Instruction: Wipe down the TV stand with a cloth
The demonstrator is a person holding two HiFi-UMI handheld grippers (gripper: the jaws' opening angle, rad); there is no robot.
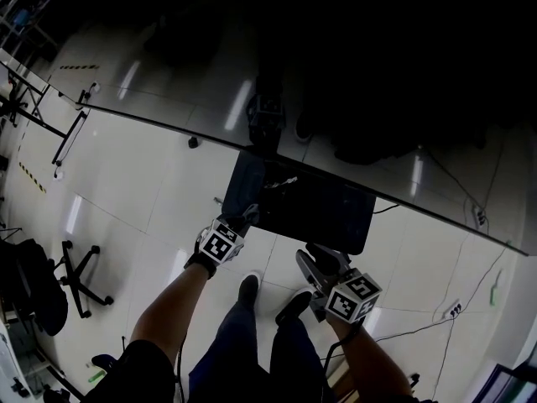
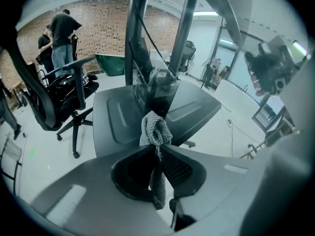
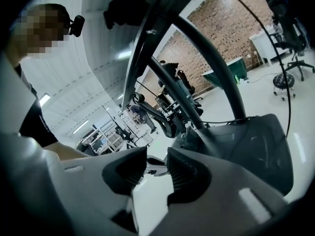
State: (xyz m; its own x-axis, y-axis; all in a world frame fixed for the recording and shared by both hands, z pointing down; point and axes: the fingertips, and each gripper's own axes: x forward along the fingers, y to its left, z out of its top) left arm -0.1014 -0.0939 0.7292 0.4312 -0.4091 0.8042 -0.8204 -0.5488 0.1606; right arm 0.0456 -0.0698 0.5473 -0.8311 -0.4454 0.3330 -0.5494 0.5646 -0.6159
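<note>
White glossy floor (image 1: 143, 200), brick wall (image 2: 108, 23) at back. Left gripper (image 2: 157, 151) pinched tight on grey cloth (image 2: 156, 129) at near-left edge of TV stand base (image 1: 327, 212), tuft pointing toward post (image 2: 184, 28). Right gripper (image 3: 156, 168) w/ jaws spread, empty, near base's front edge. Base's long axis runs left-right.

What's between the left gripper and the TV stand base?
A gray cloth, pinched in the left gripper's shut jaws, sticks out toward the stand base; the left gripper view shows it.

Grey cloth (image 2: 156, 129), dark stand base (image 1: 319, 208)
</note>
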